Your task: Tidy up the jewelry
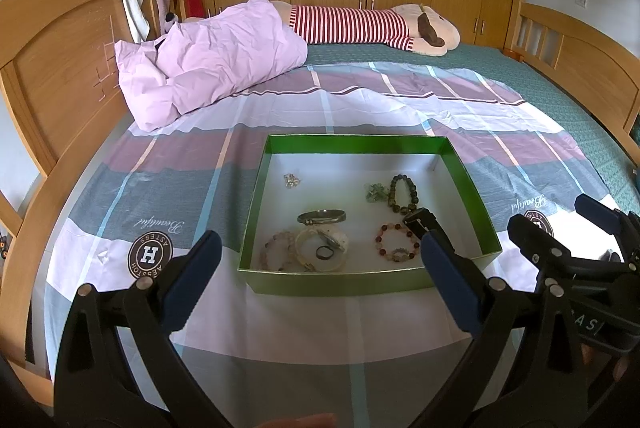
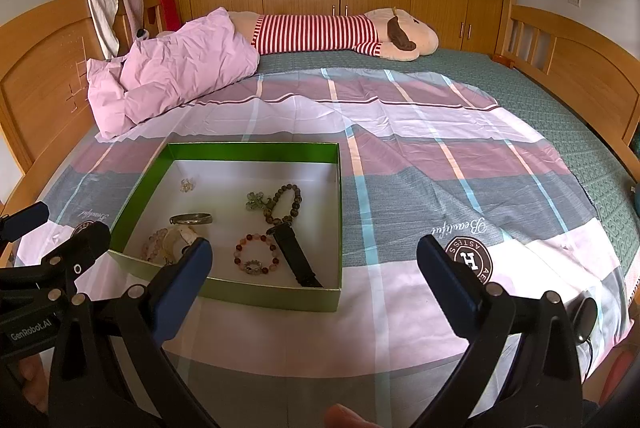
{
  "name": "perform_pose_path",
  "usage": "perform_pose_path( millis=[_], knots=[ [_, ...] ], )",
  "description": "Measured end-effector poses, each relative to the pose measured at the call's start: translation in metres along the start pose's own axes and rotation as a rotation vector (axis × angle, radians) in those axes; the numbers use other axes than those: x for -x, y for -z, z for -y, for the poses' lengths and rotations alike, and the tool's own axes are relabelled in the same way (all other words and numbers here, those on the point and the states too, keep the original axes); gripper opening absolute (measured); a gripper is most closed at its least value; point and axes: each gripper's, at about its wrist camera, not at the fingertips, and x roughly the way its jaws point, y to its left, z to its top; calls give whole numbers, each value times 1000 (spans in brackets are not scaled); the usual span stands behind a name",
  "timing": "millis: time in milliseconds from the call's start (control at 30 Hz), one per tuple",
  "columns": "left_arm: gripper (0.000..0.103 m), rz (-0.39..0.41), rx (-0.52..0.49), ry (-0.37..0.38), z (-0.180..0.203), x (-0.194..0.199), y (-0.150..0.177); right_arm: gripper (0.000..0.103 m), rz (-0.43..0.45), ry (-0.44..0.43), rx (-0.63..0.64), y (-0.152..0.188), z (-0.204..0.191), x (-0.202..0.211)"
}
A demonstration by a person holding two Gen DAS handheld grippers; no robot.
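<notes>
Both claws, L (image 1: 320, 260) & R (image 2: 314, 268), wide apart, empty, near green box (image 1: 256, 188) w/ bracelets, watch (image 2: 296, 256).

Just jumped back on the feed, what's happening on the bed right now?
A person holds both grippers over the bed, and neither carries anything. The left gripper and right gripper are open, hovering at the near side of the green box. Inside it lie beaded bracelets, including a red one, a metal bangle and a black watch. No jewelry is visible on the sheet outside the box.
</notes>
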Motion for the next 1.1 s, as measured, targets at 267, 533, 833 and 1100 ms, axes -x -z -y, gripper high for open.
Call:
perform_pose_path(
  millis=[267,533,833,1100],
  knots=[
    [99,1,-1,1,1,-1,-1,100,0,1,0,0,0,0],
    [99,-2,-2,0,1,-1,0,100,0,0,-1,0,0,0],
    [99,-1,-4,3,2,-2,0,100,-2,-2,-2,0,0,0],
    [99,-14,-22,3,5,-6,11,100,-13,-14,-4,11,5,-6]
  ],
)
